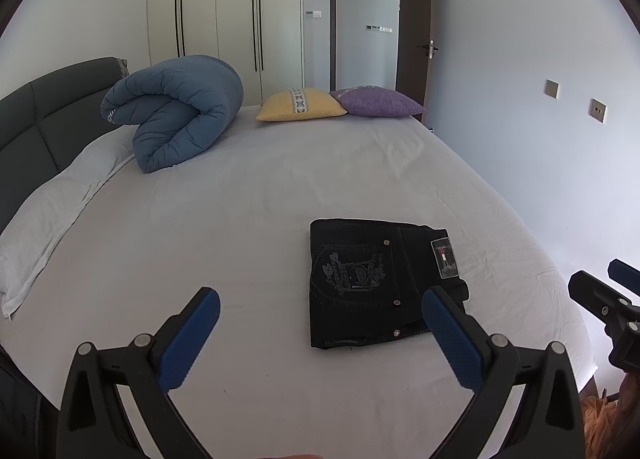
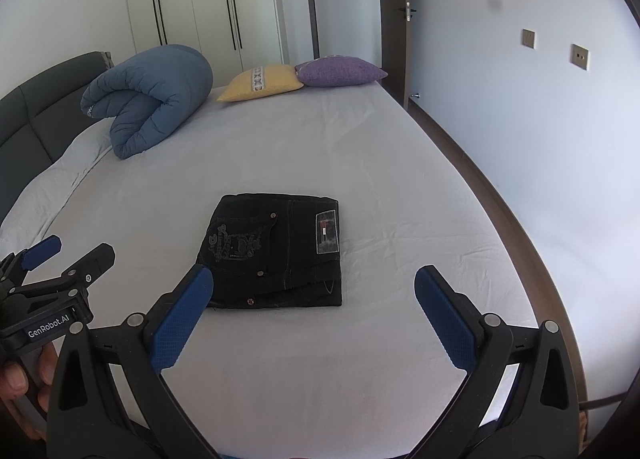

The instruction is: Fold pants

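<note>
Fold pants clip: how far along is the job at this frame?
Looks essentially done: the dark pants lie as a compact folded rectangle on the bed sheet, back pocket up. Nothing is in hand; the left gripper and right gripper are both open, short of the pants. Nothing obvious remains.

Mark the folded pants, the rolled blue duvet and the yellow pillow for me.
folded pants (image 2: pixel 276 251), right wrist view, on the back pocket area of the top layer.
rolled blue duvet (image 2: pixel 160 91), right wrist view, on the outer curve of the roll.
yellow pillow (image 1: pixel 300 105), left wrist view, on its top face.
</note>
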